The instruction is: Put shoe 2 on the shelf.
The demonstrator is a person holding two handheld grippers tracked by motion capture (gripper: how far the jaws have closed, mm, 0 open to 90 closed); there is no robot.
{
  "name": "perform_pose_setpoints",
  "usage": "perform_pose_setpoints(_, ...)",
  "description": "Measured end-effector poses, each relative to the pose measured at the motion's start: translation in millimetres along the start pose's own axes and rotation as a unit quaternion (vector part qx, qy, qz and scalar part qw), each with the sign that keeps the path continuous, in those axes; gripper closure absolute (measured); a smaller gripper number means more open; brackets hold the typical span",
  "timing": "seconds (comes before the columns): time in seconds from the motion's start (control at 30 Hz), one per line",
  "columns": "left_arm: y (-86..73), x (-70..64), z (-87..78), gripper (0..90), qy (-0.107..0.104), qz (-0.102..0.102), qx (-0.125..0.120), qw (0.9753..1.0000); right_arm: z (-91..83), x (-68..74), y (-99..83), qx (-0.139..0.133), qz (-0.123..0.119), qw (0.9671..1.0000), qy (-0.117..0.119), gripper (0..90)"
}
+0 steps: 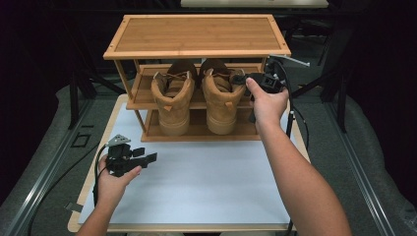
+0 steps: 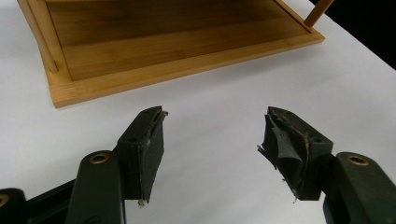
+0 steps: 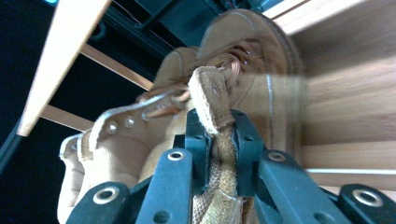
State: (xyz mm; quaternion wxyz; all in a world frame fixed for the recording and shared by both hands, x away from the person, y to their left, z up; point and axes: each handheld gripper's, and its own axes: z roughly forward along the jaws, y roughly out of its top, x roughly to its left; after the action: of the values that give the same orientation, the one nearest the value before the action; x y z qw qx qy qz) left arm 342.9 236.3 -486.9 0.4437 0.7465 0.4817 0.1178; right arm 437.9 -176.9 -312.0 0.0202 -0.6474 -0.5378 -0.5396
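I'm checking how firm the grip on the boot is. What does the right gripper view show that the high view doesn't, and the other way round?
Right gripper view: the right gripper shut on the collar edge of the right boot, tan material pinched between its jaws. High view: the whole wooden rack, the left boot, the left gripper open over the white mat. Both: the tan boots on the rack's middle shelf.

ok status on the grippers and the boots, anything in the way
Right gripper shut on right boot collar. Left gripper open, empty, over white table. Both boots on rack middle shelf. Top shelf close overhead.
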Motion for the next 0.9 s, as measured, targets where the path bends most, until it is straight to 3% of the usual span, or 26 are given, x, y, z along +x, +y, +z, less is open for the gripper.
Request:
perform_pose_setpoints(0.1, 1.0, 0.0, 0.7, 37.9, 0.0, -0.003, -0.005, 1.0, 5.2, 2.3, -4.7, -0.006, -0.005, 0.9999, 0.009, 79.6)
perform_pose_setpoints(0.2, 4.7, -1.7, -0.2, 38.0, -0.002, -0.002, -0.008, 1.0, 6.9, 5.6, -8.3, -0.019, -0.01, 0.9998, 0.002, 79.0)
perform_pose_setpoints(0.27, 9.1, -3.9, -1.5, 38.0, -0.004, 0.003, -0.015, 0.9999, 7.3, 3.7, -8.8, -0.028, -0.001, 0.9996, 0.006, 78.1)
perform_pose_setpoints(0.43, 28.7, -13.8, -4.8, 40.6, -0.011, 0.02, -0.038, 0.999, 6.7, 1.8, -7.9, -0.017, -0.022, 0.9993, 0.026, 66.9)
perform_pose_setpoints(0.53, 42.5, -22.7, -5.2, 40.8, -0.028, 0.033, -0.051, 0.9978, 5.1, -2.7, -5.1, -0.01, -0.022, 0.9986, 0.047, 62.0)
perform_pose_setpoints(0.73, 59.2, -39.4, -0.1, 39.9, -0.039, 0.051, -0.064, 0.9959, -0.7, -1.8, -2.9, -0.008, -0.054, 0.9963, 0.067, 51.8)
perform_pose_setpoints(0.8, 60.5, -40.7, -0.1, 40.1, -0.036, 0.056, -0.06, 0.996, -6.2, 0.8, -2.6, -0.023, -0.072, 0.995, 0.065, 50.4)
perform_pose_setpoints(0.9, 59.8, -40.2, -1.8, 40.2, -0.034, 0.056, -0.061, 0.996, -16.3, 3.9, -1.9, -0.02, -0.094, 0.993, 0.069, 50.4)
